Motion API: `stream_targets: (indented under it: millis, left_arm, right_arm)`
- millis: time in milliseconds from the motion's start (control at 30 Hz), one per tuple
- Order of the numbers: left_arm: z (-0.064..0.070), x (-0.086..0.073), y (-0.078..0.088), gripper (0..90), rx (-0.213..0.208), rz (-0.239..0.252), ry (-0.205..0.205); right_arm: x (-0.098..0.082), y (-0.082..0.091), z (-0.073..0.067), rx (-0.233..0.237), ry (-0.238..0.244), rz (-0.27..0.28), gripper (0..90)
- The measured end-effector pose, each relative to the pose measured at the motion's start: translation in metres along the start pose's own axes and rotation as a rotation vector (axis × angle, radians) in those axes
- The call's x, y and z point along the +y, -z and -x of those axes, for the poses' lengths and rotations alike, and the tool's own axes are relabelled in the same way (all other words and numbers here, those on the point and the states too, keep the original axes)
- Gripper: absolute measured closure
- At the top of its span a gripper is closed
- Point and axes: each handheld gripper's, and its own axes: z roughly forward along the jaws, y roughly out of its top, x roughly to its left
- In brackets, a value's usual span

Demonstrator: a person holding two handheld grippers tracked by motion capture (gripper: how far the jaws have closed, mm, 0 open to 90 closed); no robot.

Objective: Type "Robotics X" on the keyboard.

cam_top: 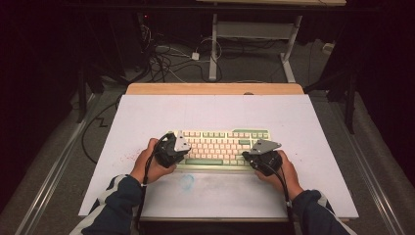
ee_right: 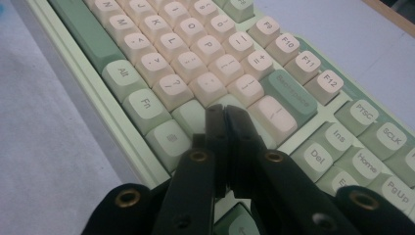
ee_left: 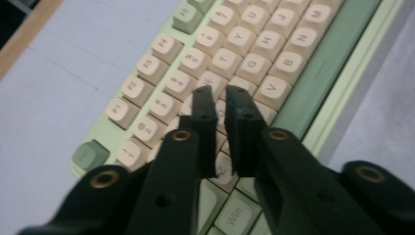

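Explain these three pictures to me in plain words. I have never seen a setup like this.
A person sits at a table covered with a white sheet, holding a hand-held gripper in each hand. The high view looks down from above: the left gripper and right gripper sit at either end of a green and cream keyboard. The other two pictures come from cameras riding on the grippers. The left gripper's black fingers, slightly parted, hover over the letter keys. The right gripper's fingers are closed together near the Backspace key. Nothing is held.

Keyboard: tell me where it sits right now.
In the high view the keyboard lies mid-table on the white mat, between the left gripper and right gripper.
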Motion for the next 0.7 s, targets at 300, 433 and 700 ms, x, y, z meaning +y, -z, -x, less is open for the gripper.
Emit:
stream_targets:
  millis: [300, 433, 700]
  left_arm:
    - [0.0, 0.002, 0.002, 57.9, 0.013, 0.078, 0.008]
    - [0.0, 0.003, 0.002, 43.9, 0.039, 0.117, 0.015]
    - [0.0, 0.004, 0.0, 20.2, 0.052, 0.155, 0.044]
  right_arm:
    - [0.008, 0.013, 0.003, -0.01, -0.015, 0.054, 84.2]
    - [0.009, 0.019, 0.007, -0.026, -0.036, 0.08, 76.8]
    - [0.01, 0.025, 0.016, -0.089, -0.077, 0.119, 45.7]
